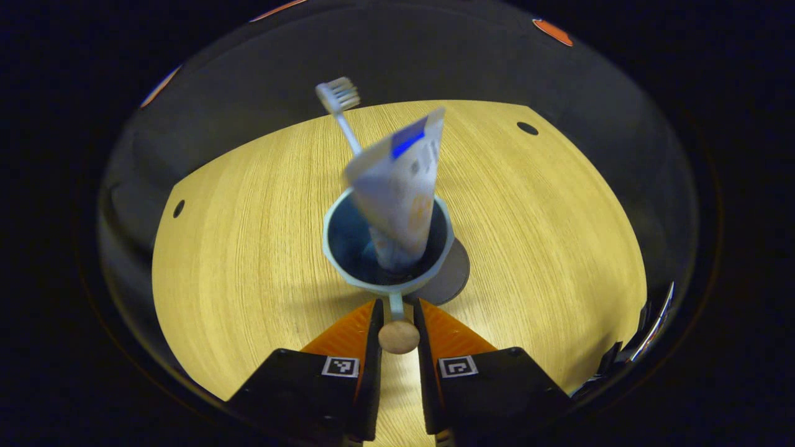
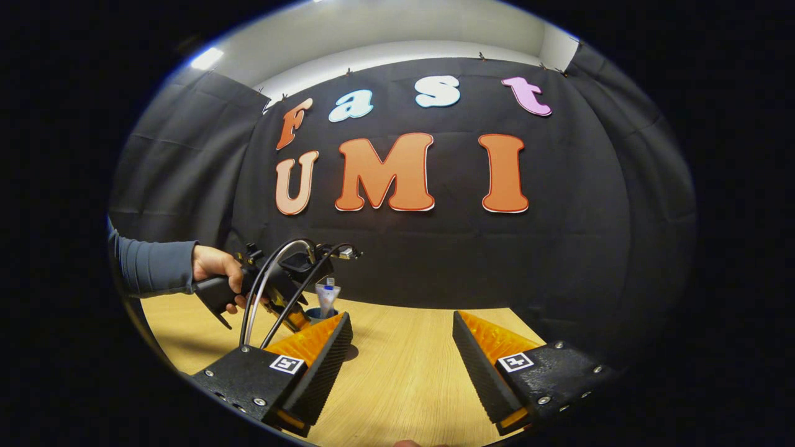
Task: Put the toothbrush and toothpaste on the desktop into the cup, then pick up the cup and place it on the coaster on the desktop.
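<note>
Wooden desktop point(image 1: 248, 248) bare around cup point(image 1: 348, 261), handle between left tongs point(image 1: 397, 316).

Cup hides most of the coaster point(image 1: 452, 276); tube point(image 1: 400, 186) blurred.
Brush point(image 1: 338, 102) handle vanishes behind the tube. In the right gripper view, the cup point(image 2: 318, 313) sits mostly behind a finger point(image 2: 313, 354).

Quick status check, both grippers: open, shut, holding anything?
Left gripper: shut on the cup by its handle; toothbrush and toothpaste stand inside.
Right gripper: open, holding nothing, above the desktop.
</note>
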Tool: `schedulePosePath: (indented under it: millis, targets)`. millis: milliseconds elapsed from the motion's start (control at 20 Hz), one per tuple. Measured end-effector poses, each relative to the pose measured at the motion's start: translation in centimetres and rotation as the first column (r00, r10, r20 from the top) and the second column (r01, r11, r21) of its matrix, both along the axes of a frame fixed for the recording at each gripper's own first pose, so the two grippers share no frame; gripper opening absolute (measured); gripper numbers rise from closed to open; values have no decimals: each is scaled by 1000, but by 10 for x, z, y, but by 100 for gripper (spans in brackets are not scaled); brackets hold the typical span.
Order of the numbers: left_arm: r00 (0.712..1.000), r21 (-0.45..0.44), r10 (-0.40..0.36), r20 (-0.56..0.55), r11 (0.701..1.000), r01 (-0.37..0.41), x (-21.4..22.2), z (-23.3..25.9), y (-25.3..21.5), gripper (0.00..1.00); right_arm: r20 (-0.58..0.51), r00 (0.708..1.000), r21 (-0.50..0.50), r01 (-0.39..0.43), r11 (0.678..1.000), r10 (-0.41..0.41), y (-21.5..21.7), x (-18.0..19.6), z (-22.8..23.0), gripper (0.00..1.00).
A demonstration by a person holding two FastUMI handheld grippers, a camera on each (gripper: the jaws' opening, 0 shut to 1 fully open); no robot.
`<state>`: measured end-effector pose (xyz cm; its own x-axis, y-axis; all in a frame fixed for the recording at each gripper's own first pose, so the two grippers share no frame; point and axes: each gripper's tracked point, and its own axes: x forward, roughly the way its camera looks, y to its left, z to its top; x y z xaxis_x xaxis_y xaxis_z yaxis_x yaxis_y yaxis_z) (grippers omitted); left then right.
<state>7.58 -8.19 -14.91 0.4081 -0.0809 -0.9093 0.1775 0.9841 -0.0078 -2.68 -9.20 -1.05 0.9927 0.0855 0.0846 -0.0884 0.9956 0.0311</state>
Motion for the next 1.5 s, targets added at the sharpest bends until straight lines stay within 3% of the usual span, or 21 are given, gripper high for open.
schedulePosePath:
  millis: [450,600,850,1050,1500]
  targets:
    - [996,27,65,-60,998,-63,-8,-12,6,33,5,1000,13,-25,1000,25,9,1,-1,98]
    - [996,18,76,-35,997,-76,-8,-7,7,34,5,1000,26,-20,999,20,5,0,-1,98]
    - [997,15,76,4,997,-76,-15,5,5,25,12,1000,35,-14,999,13,2,-1,0,98]
    - [998,1,58,24,998,-58,-19,19,-3,25,20,1000,39,-14,999,13,2,-2,2,98]
    - [999,-18,24,34,1000,-24,-17,-7,-2,25,11,1000,44,2,999,-2,-5,-3,-3,98]
